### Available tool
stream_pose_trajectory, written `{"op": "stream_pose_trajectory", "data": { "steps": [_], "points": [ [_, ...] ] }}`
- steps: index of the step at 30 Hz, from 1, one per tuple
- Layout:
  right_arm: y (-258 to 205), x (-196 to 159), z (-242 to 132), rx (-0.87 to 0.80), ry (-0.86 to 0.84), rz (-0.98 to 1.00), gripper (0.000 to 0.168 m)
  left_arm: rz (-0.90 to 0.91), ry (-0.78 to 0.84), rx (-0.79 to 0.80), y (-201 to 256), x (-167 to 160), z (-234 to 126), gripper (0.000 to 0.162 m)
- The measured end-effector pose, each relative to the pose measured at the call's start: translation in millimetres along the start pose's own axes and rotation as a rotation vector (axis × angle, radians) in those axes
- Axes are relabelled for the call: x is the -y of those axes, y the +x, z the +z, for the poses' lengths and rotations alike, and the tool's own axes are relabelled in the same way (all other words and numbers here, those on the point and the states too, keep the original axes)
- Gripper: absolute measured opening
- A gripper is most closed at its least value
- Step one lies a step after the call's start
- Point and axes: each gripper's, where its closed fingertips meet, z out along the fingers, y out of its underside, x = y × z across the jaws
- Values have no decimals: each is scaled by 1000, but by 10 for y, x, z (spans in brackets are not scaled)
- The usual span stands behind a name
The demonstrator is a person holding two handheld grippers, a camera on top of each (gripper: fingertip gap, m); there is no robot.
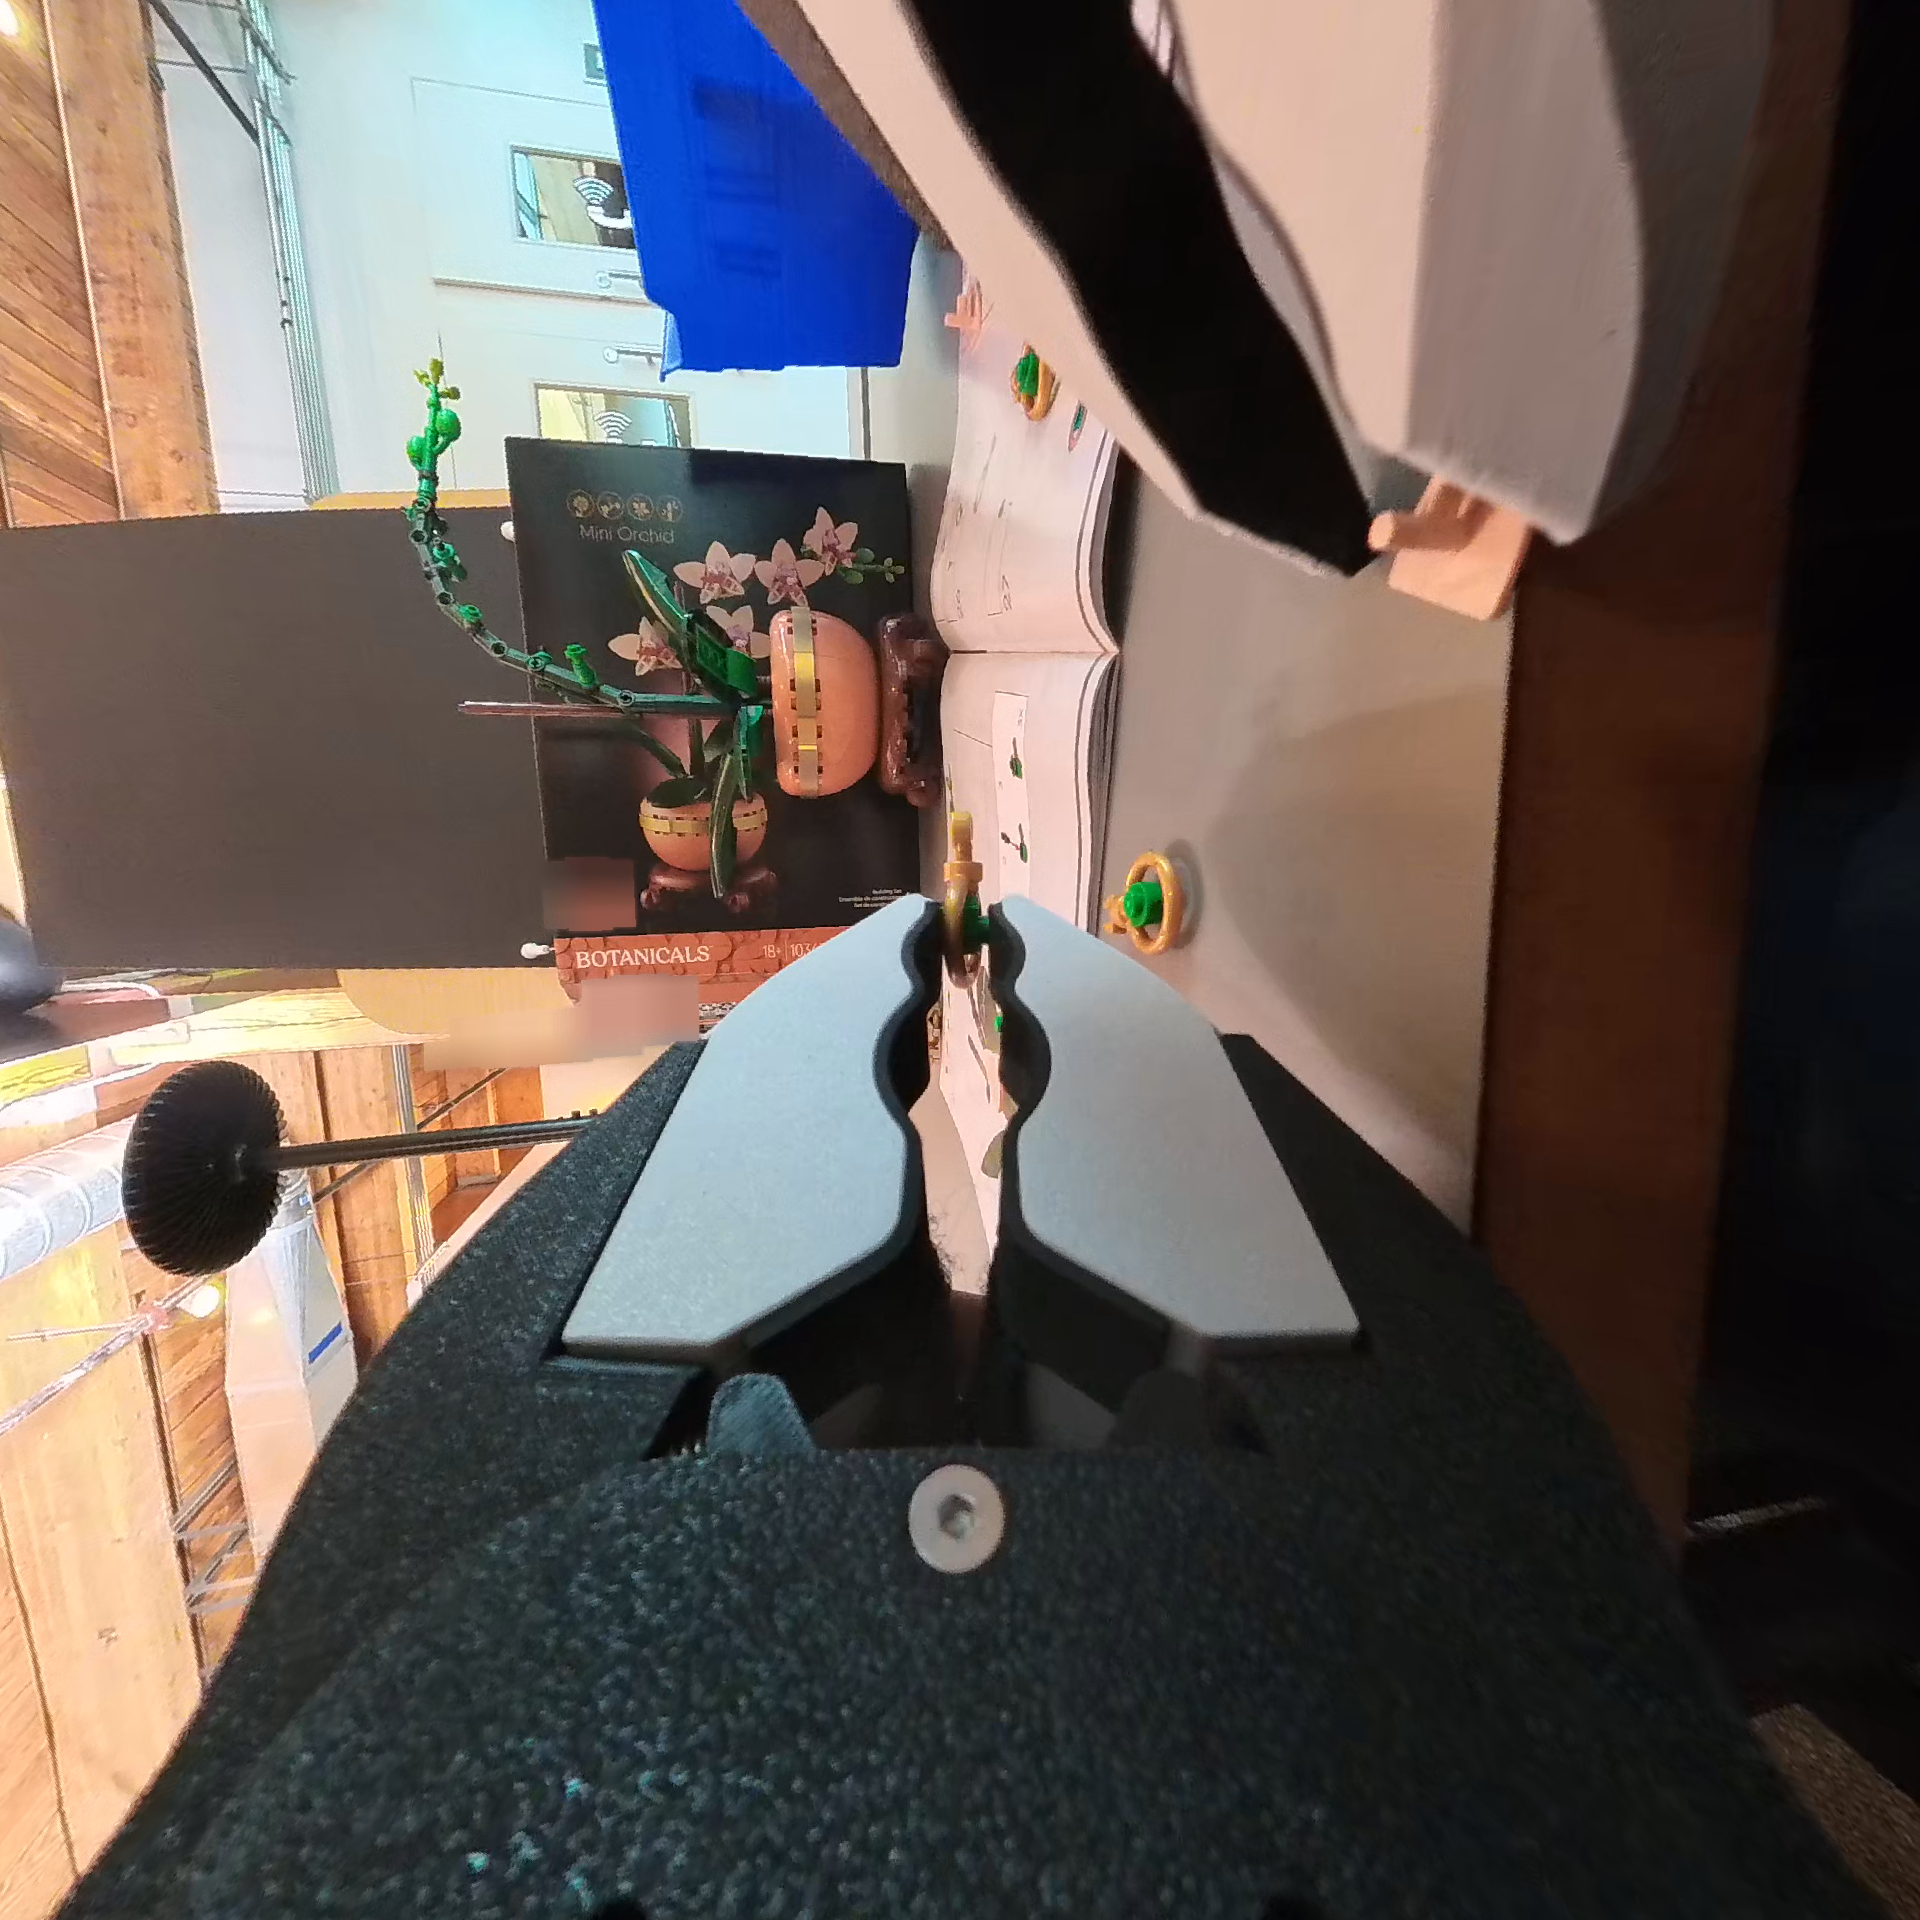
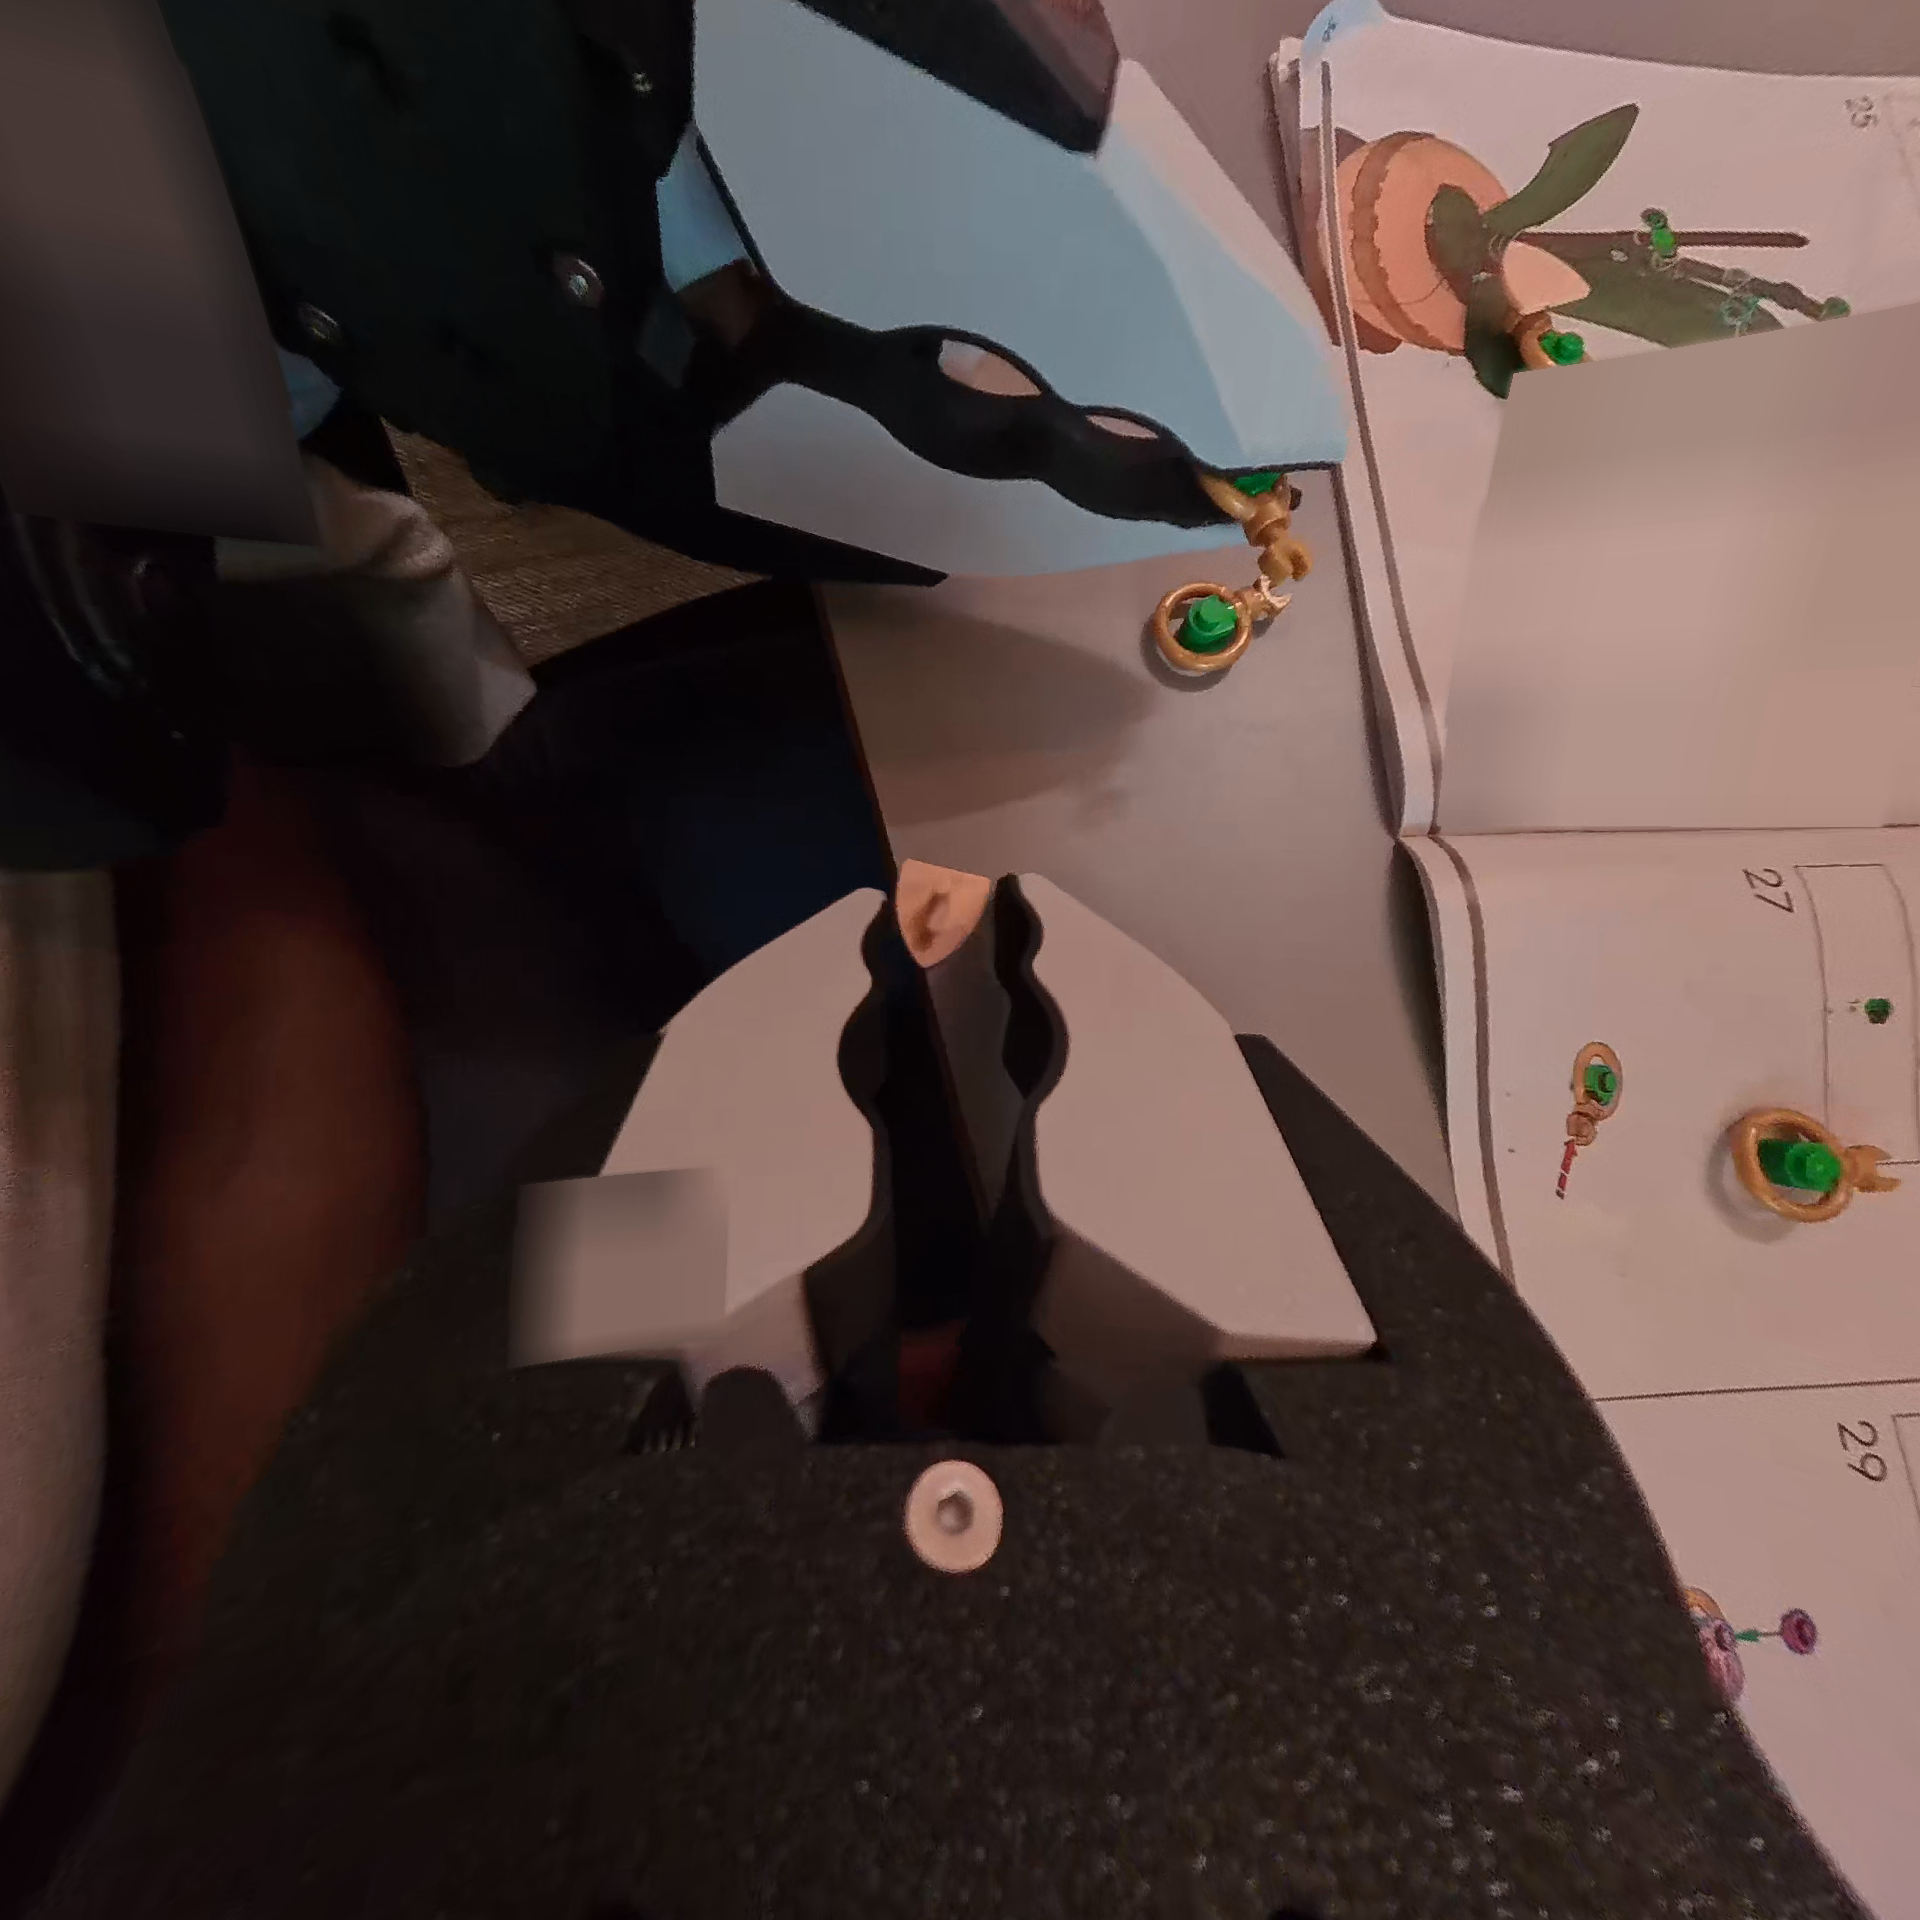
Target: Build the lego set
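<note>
My left gripper (image 1: 967, 928) pinches a gold ring piece with a green stud (image 1: 964, 925), held just off the near edge of the open instruction booklet (image 1: 1023, 582). My right gripper (image 2: 940, 902) is closed on a small peach piece (image 2: 938, 912), well apart from the booklet. Another ring piece (image 2: 1197, 631) lies on the grey table (image 2: 1195, 821) beside the booklet.

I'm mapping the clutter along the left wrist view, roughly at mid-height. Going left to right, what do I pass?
Green lego stem → set box → open instruction booklet → gold ring piece with green stud lying on the table.
</note>
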Motion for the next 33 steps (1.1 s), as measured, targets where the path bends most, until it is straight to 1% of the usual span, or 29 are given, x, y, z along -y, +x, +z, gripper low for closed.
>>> {"op": "stream_pose_trajectory", "data": {
  "steps": [7, 9, 12, 14, 16, 18, 21, 22, 24, 26, 33],
  "points": [
    [3, 0, 1, -1, 3, -14, 16, 1, 2, 1, 2, -3, -1, 7],
    [26, -15, -3, -11, -14, -21, 26, 0, 2, 3, -6, -10, -4, 7],
    [49, -22, -11, -18, -24, -5, 32, 2, 0, 1, 1, -25, 0, 7],
    [26, -14, 0, -15, -19, -12, 30, 2, -1, 1, 4, -33, 3, 7],
    [41, -21, 15, -55, -31, -77, 26, 1, 0, 1, 3, -31, 5, 7],
    [48, -29, 15, -86, -55, -135, 26, 2, 0, 1, 3, -25, 3, 7],
    [50, -42, 19, -123, -121, -223, 27, 3, 1, 3, -10, -17, -11, 7],
    [63, -46, 19, -150, -151, -267, 24, 3, 2, 4, -14, -18, -10, 7],
    [63, -48, 22, -179, -196, -332, 24, 4, 1, 6, -21, -20, -8, 7],
    [64, -48, 21, -182, -219, -341, 23, 4, 0, 7, -23, -19, -14, 7],
    [28, -27, 17, -148, -221, -310, 15, -1, 2, 10, -34, -33, -35, 7]
  ]
}}
